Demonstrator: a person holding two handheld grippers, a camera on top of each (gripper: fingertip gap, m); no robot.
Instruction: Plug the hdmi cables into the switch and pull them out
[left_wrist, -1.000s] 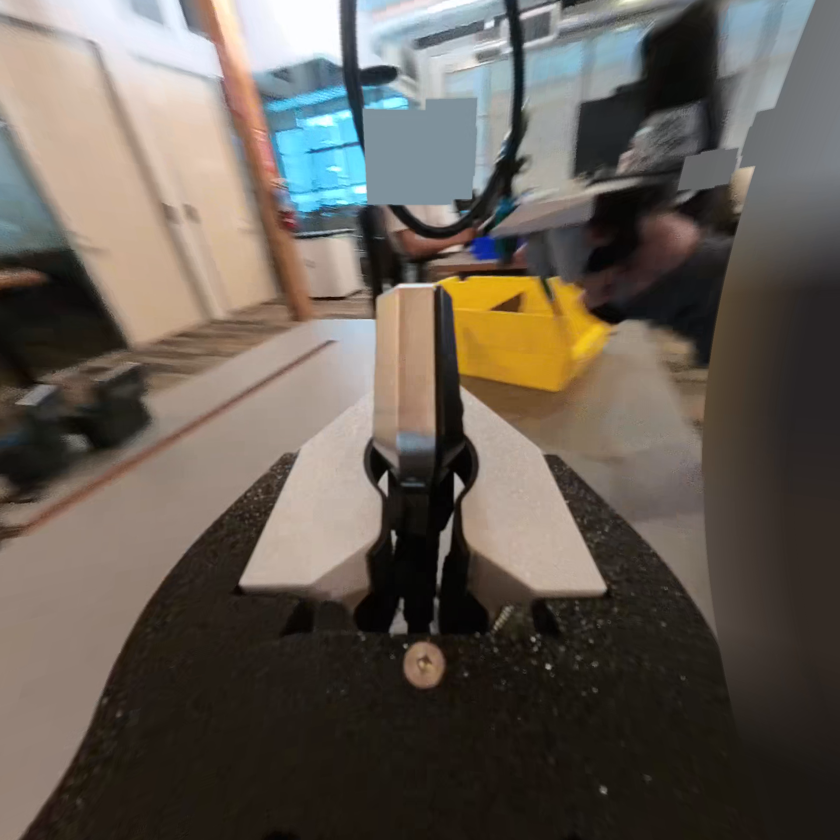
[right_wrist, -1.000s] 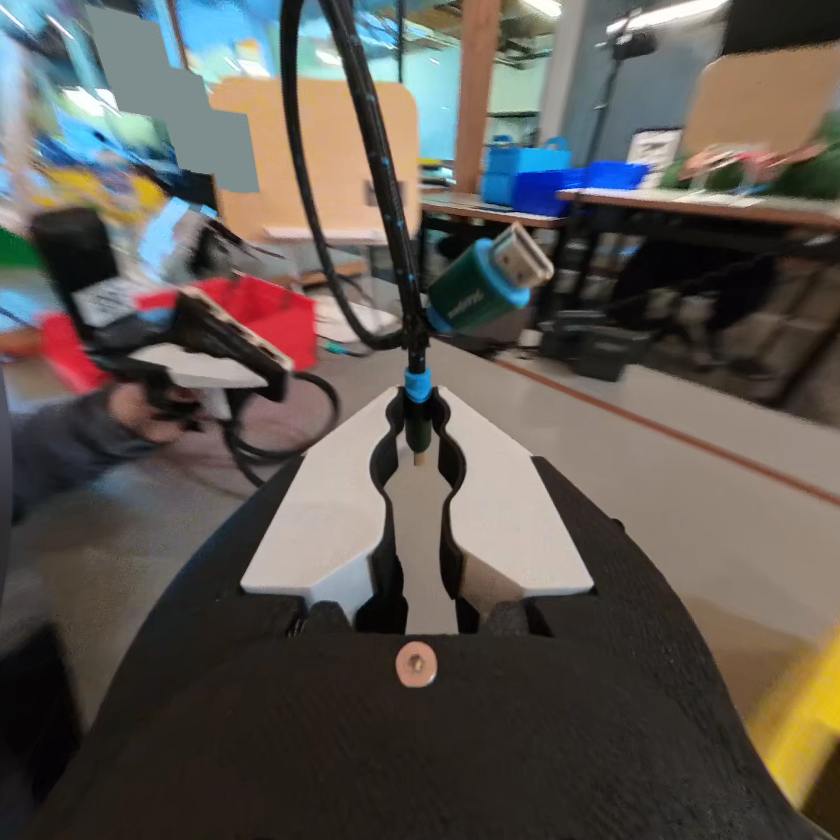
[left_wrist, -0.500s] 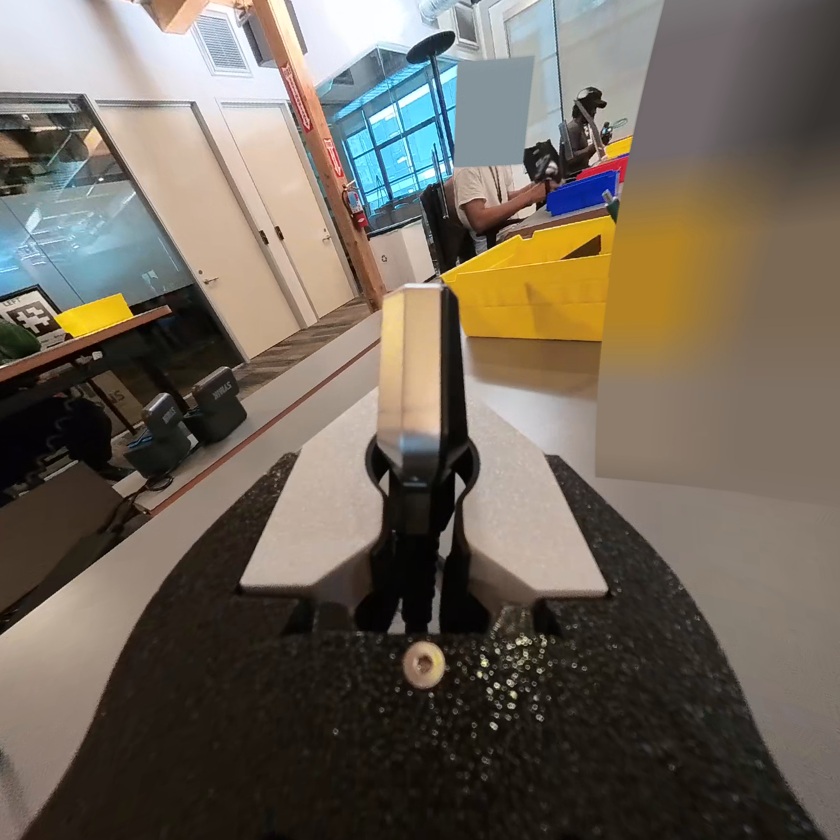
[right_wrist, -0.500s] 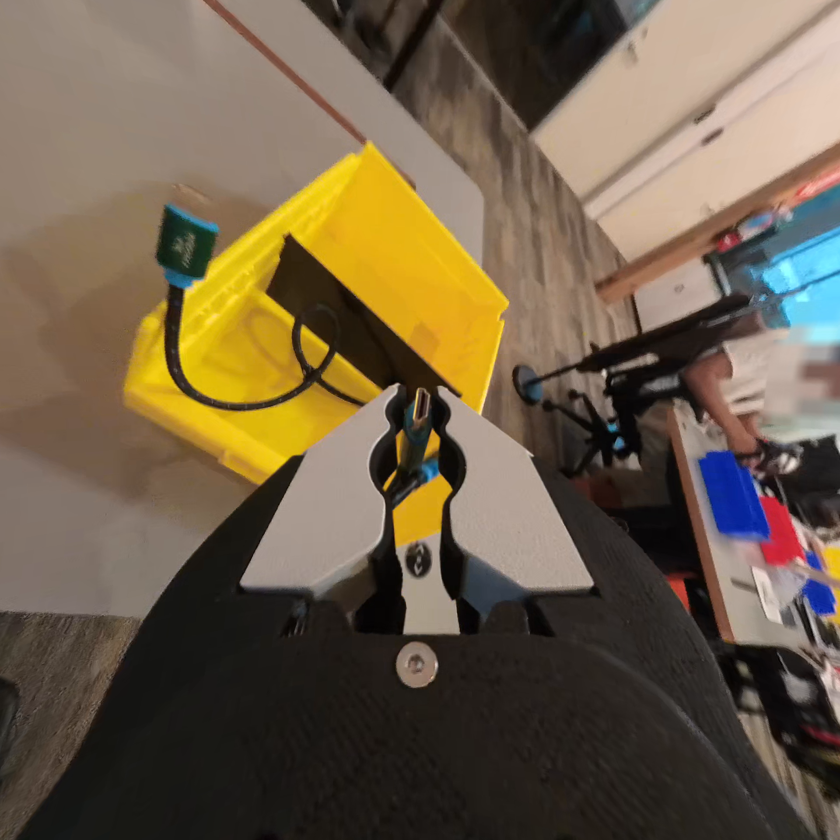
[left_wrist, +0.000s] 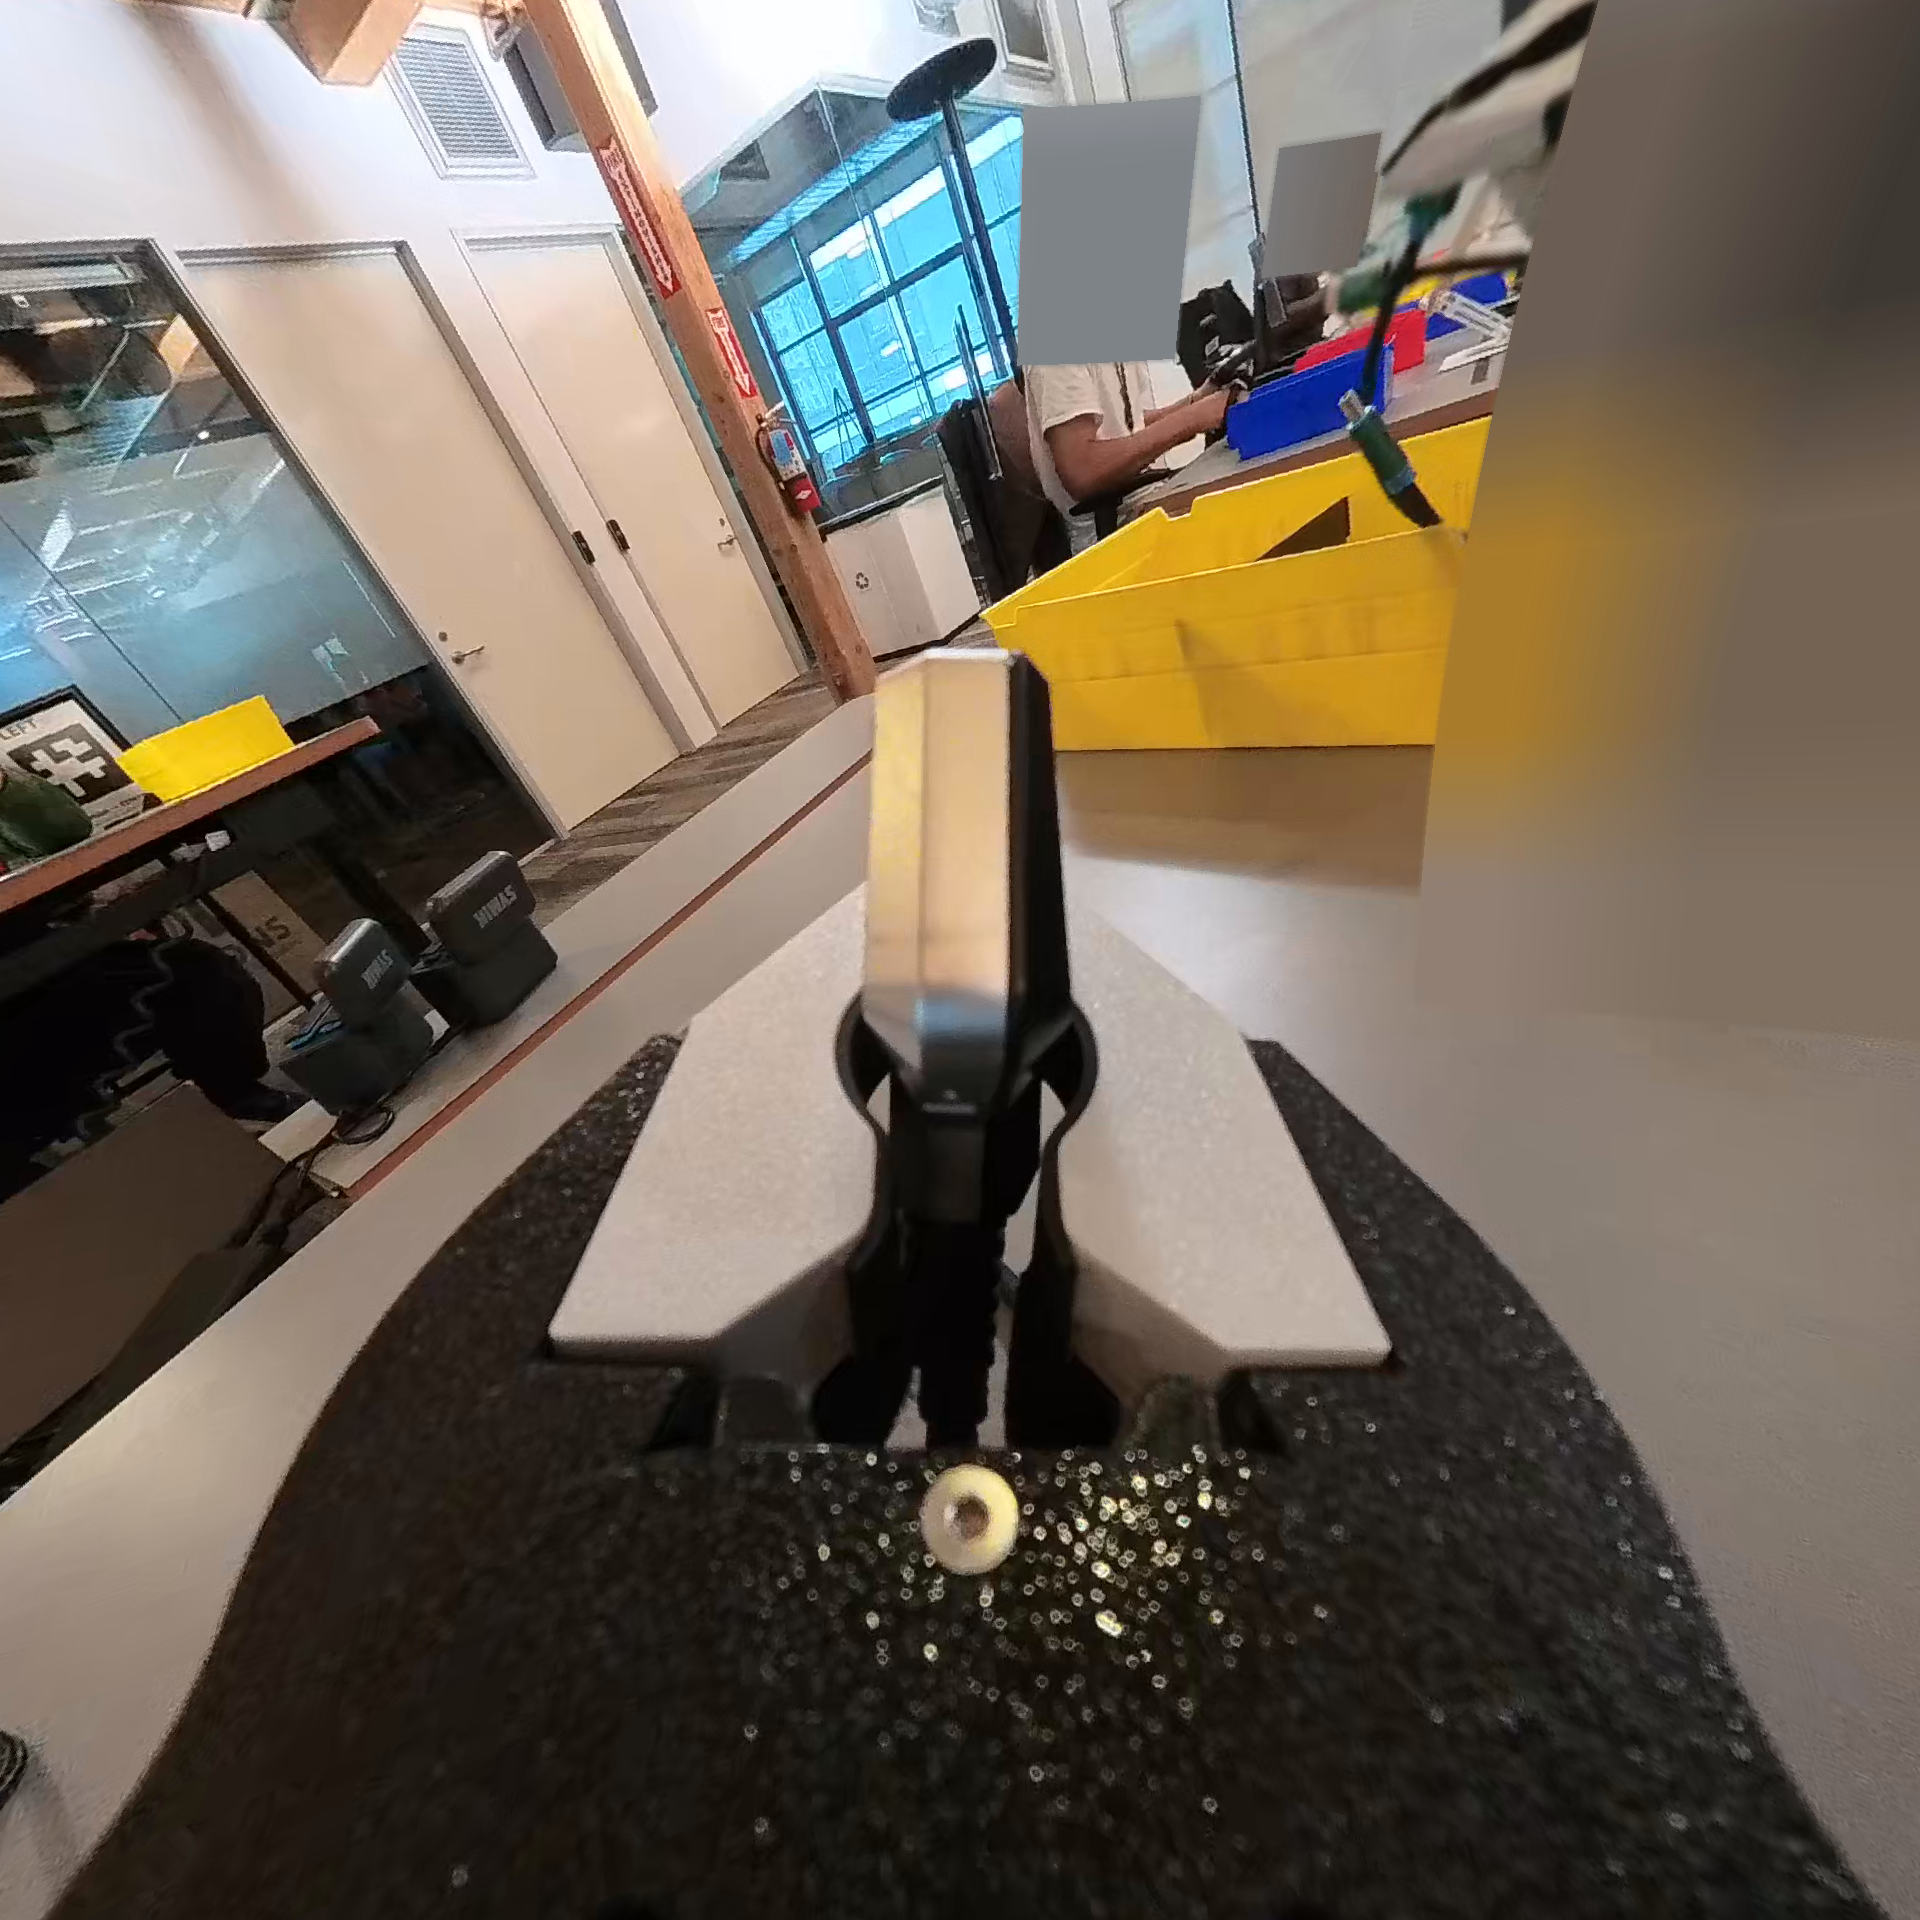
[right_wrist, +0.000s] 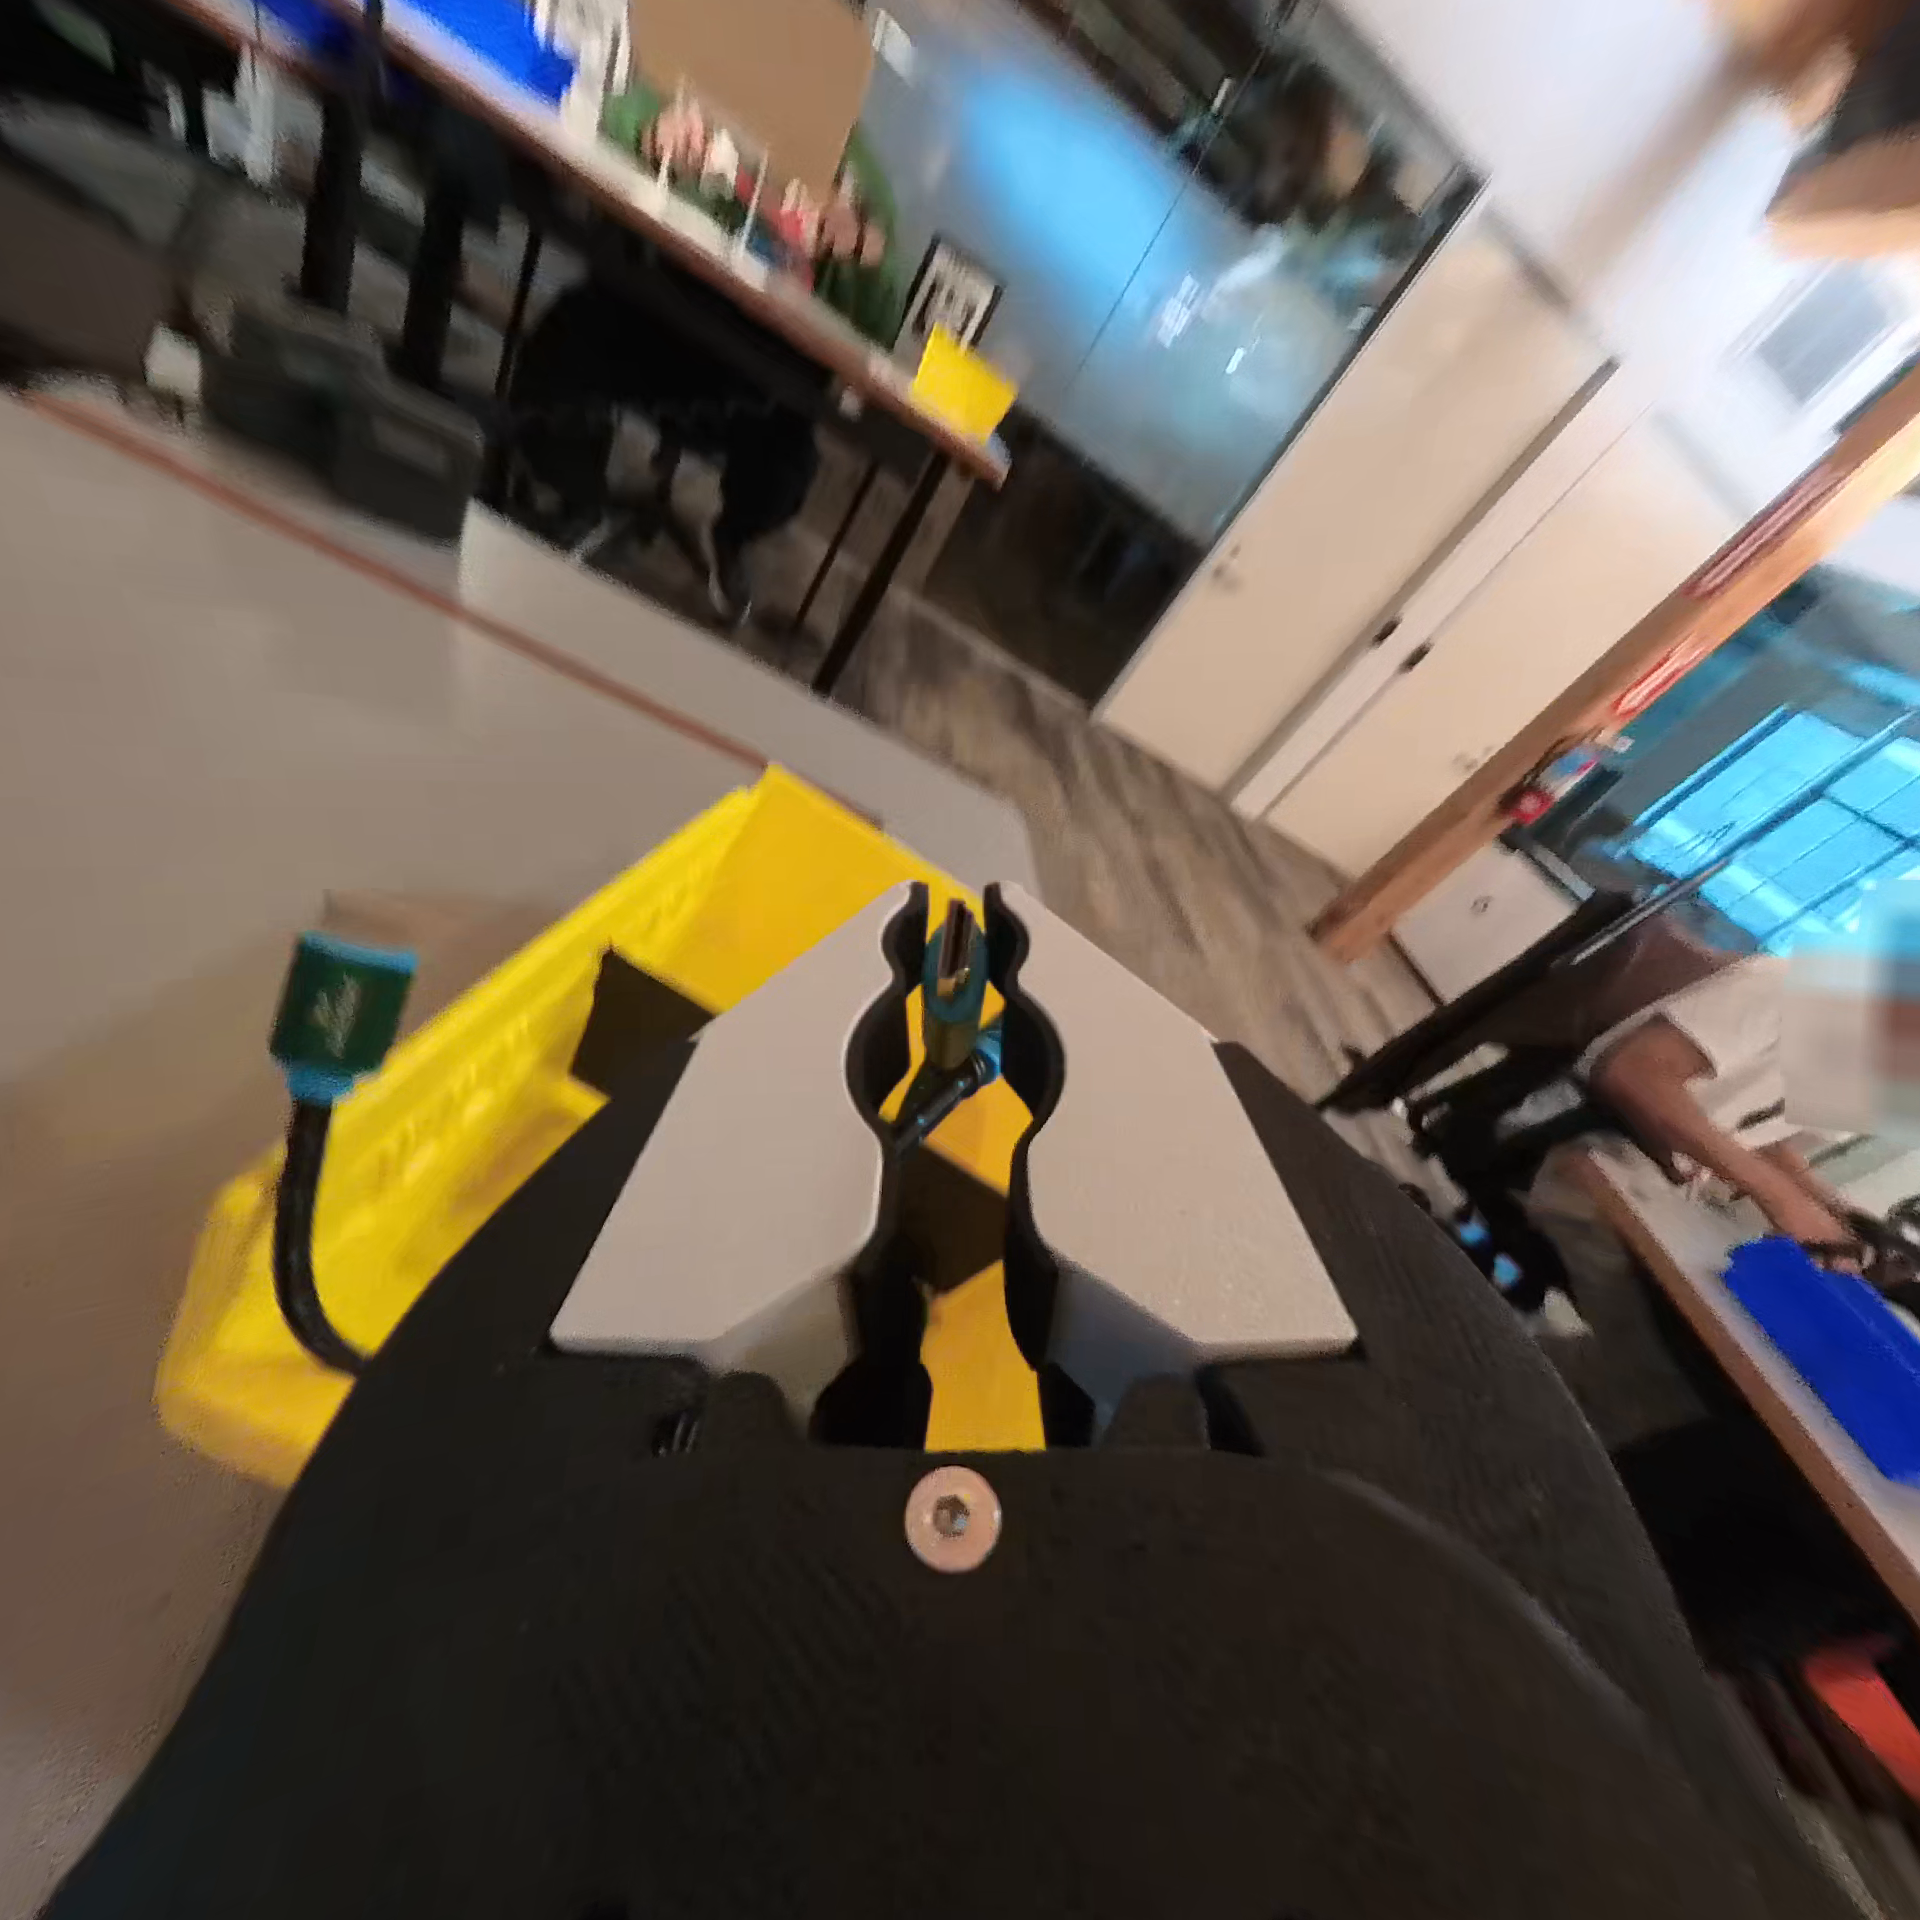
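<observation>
My left gripper (left_wrist: 961, 935) is shut on the HDMI switch (left_wrist: 940, 821), a thin silver and black box held edge-on and upright above the grey table (left_wrist: 1195, 935). My right gripper (right_wrist: 954, 904) is shut on a teal HDMI plug (right_wrist: 951, 997), its metal tip pointing forward between the fingertips. The braided black cable (right_wrist: 296, 1247) loops out to the left and ends in a free green plug (right_wrist: 343, 1003) over the yellow bin (right_wrist: 468, 1091). In the left wrist view the right gripper (left_wrist: 1475, 135) is blurred at the top right, with a plug (left_wrist: 1377, 452) dangling below it.
The yellow bin (left_wrist: 1247, 644) stands on the table ahead of the switch. The table's left edge (left_wrist: 623, 956) drops to the floor, where black cases (left_wrist: 436, 977) sit. A person (left_wrist: 1091, 436) sits at a far table with blue and red bins (left_wrist: 1309, 400). Across from one pair of fingers to the other is roughly 40 cm.
The right gripper has tilted up from looking down on the bin, still holding the plug; the free plug still hangs at its left. The left gripper has held nearly still with the switch for the last half second.
</observation>
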